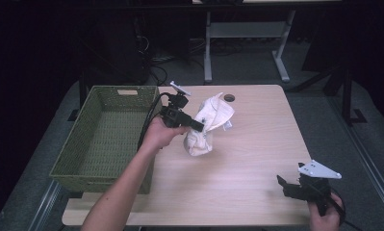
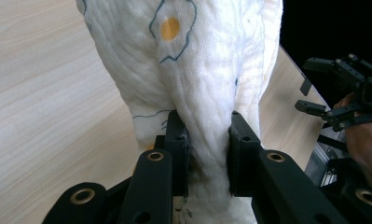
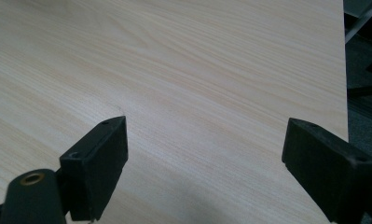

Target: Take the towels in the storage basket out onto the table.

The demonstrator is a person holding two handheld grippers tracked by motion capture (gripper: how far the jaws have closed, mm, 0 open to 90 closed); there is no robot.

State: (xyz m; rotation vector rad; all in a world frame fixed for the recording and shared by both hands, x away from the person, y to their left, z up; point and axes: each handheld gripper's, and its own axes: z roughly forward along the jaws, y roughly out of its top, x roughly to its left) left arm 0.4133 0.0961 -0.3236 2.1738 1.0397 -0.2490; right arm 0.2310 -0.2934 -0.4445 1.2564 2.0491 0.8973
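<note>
A white cloth (image 1: 206,126) printed with fried eggs is bunched up and hangs with its lower end on the wooden table (image 1: 247,159). My left gripper (image 1: 199,126) is shut on a fold of it, just right of the green basket (image 1: 103,139). In the left gripper view the cloth (image 2: 193,60) is pinched tight between the two black pads, my left gripper (image 2: 207,144) squeezing a narrow neck of fabric. My right gripper (image 1: 282,185) rests near the table's front right corner. Over bare wood in the right gripper view, my right gripper (image 3: 204,158) stands wide open with nothing between the jaws.
The woven green basket sits on the table's left side, with its inside bare. A round cable hole (image 1: 229,97) lies near the far edge. A desk frame (image 1: 242,33) and cables stand on the dark floor beyond. My right gripper (image 2: 342,91) also appears at the right of the left gripper view.
</note>
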